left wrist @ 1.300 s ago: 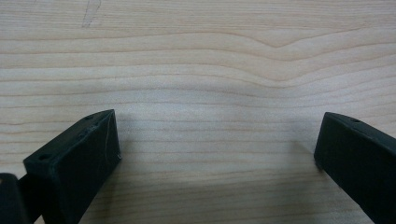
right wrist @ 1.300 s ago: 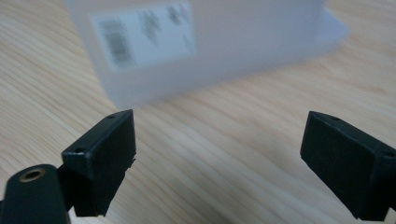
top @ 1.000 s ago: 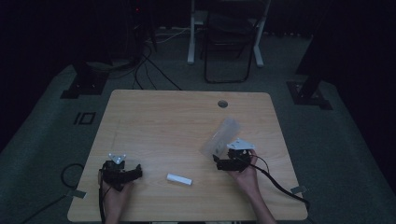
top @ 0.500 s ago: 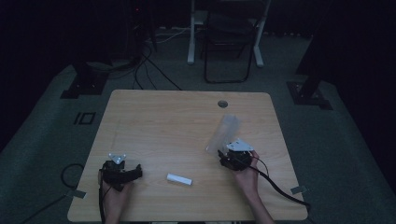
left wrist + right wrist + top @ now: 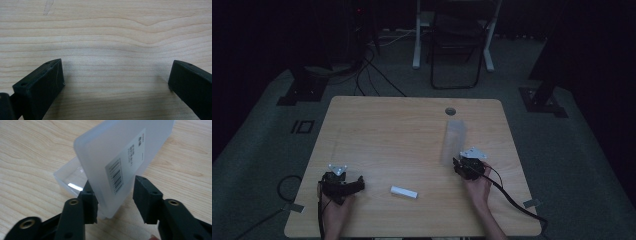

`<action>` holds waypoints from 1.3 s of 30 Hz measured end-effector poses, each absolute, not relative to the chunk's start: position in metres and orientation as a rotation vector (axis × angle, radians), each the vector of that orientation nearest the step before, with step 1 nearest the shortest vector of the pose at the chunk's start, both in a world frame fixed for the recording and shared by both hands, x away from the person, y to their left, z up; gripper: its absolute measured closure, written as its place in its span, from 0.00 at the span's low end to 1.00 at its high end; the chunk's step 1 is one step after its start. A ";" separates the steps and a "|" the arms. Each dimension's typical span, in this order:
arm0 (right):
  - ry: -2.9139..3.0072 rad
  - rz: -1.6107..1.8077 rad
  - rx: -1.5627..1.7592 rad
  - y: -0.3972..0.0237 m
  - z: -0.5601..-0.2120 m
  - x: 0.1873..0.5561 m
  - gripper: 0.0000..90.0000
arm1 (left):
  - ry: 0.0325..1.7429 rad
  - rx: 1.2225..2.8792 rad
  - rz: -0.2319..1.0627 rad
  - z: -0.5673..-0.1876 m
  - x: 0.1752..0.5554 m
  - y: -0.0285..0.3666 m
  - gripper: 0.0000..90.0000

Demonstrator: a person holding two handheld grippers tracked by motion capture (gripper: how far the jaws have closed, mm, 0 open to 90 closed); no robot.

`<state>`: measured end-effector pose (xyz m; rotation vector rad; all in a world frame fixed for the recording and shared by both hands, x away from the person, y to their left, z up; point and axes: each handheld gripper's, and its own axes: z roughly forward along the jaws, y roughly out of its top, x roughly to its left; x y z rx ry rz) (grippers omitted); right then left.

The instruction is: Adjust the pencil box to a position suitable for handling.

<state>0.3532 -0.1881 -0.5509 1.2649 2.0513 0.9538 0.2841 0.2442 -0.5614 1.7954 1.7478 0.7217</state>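
A translucent plastic box (image 5: pixel 67 178) lies on the wooden table (image 5: pixel 387 130) with its flat lid (image 5: pixel 120 152) raised; a barcode label is on the lid. My right gripper (image 5: pixel 113 187) has its jaws on either side of the lid's near end, and they have just been closing. The left pad lies against the lid's back; a narrow gap shows at the right pad. In the high view the box (image 5: pixel 454 140) stands just beyond the right gripper (image 5: pixel 460 165). My left gripper (image 5: pixel 349 184) rests open at the front left over bare wood (image 5: pixel 112 50).
A small white block (image 5: pixel 404 192) lies near the front edge between the two hands. A round cable hole (image 5: pixel 450 111) is at the table's far side. A chair (image 5: pixel 459 45) and stand bases stand on the dark floor beyond.
The right gripper has shifted slightly right and lower, toward the front. The box's pale shape, slanted to the left before, now points straight away. The left gripper has stayed put.
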 end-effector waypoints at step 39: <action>2.305 1.210 1.160 -0.197 -0.546 0.345 0.56 | 1.748 1.795 0.722 -0.561 0.284 0.244 0.00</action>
